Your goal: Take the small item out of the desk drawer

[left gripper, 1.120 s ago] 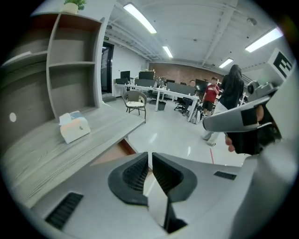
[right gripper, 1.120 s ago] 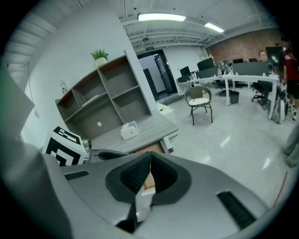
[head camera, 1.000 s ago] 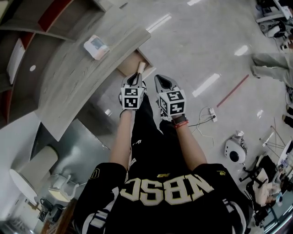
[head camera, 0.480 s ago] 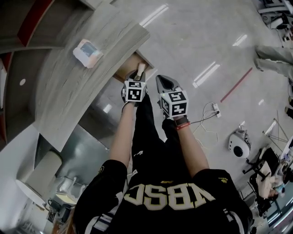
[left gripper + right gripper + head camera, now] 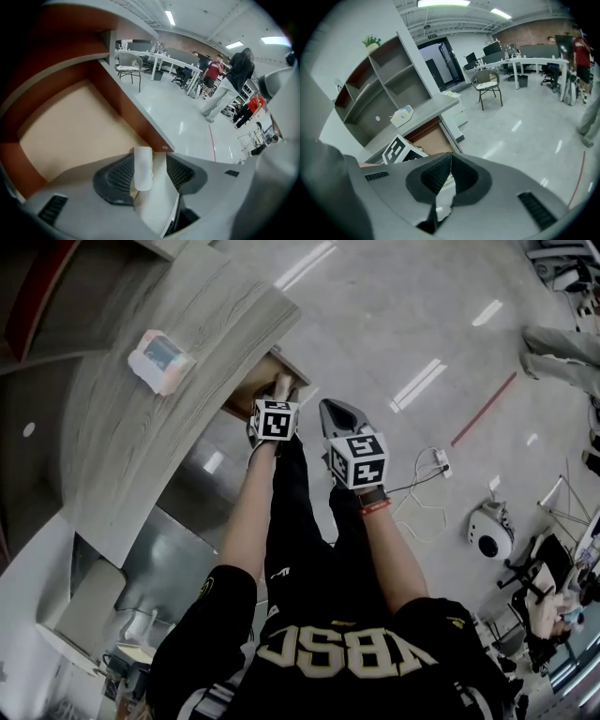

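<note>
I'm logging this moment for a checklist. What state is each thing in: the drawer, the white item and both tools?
drawer: open.
white item: between the left tool's jaws.
left tool: at the drawer, jaws opening, with the white item between them.
right tool: shut, nothing between its jaws.

The open drawer (image 5: 70, 126) has a bare bottom with free room across it, but the counter (image 5: 178, 437) roofs its back part. Its red-brown side wall (image 5: 133, 115) closes the side toward the room and ends right at the left claw (image 5: 149, 171), whose jaws are opening with a white cylindrical piece (image 5: 143, 161) between them. The right claw (image 5: 336, 413) hangs just beside, over open floor (image 5: 422, 324).
</note>
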Action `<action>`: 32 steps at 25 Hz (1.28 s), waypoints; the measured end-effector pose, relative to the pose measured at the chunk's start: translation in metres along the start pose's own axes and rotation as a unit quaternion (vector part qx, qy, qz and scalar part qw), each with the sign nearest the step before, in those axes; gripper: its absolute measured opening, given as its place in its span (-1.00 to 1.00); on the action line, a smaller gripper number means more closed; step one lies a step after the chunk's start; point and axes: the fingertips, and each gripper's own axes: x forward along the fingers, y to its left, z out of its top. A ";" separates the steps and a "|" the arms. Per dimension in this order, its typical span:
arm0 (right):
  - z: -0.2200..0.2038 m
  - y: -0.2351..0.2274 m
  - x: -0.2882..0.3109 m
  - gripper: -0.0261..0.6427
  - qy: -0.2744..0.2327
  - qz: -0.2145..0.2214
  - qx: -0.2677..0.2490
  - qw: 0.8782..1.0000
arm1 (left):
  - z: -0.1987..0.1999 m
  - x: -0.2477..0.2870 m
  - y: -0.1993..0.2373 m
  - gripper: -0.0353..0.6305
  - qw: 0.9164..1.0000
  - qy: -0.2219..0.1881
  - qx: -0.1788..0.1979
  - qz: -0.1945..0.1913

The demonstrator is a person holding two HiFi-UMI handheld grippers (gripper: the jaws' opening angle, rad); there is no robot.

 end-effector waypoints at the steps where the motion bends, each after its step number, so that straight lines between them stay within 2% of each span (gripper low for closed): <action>1: -0.002 -0.003 0.000 -0.89 0.000 -0.003 0.003 1.000 | -0.002 0.005 0.001 -0.26 1.000 0.006 0.002 0.003; 7: -0.013 -0.015 -0.001 -0.89 0.007 -0.014 0.012 1.000 | -0.014 0.027 0.009 -0.28 0.999 0.040 0.019 0.031; 8: -0.014 -0.018 -0.002 -0.89 0.007 -0.016 0.013 1.000 | -0.014 0.029 0.010 -0.38 0.998 0.043 0.020 0.036; 9: -0.014 -0.020 -0.003 -0.89 0.007 -0.018 0.015 1.000 | -0.014 0.030 0.011 -0.58 0.998 0.047 0.018 0.041; 13: -0.014 -0.026 -0.010 -0.89 0.004 -0.020 0.026 0.999 | -0.013 0.030 0.012 -0.63 0.997 0.056 0.005 0.045; 22: -0.008 -0.029 -0.024 -0.89 0.004 -0.025 0.018 1.000 | -0.011 0.011 0.007 -0.83 0.998 0.046 0.000 0.051; 32: 0.013 -0.021 -0.045 -0.89 -0.014 -0.005 0.018 1.000 | 0.005 -0.046 -0.005 -0.85 0.997 -0.001 -0.033 0.067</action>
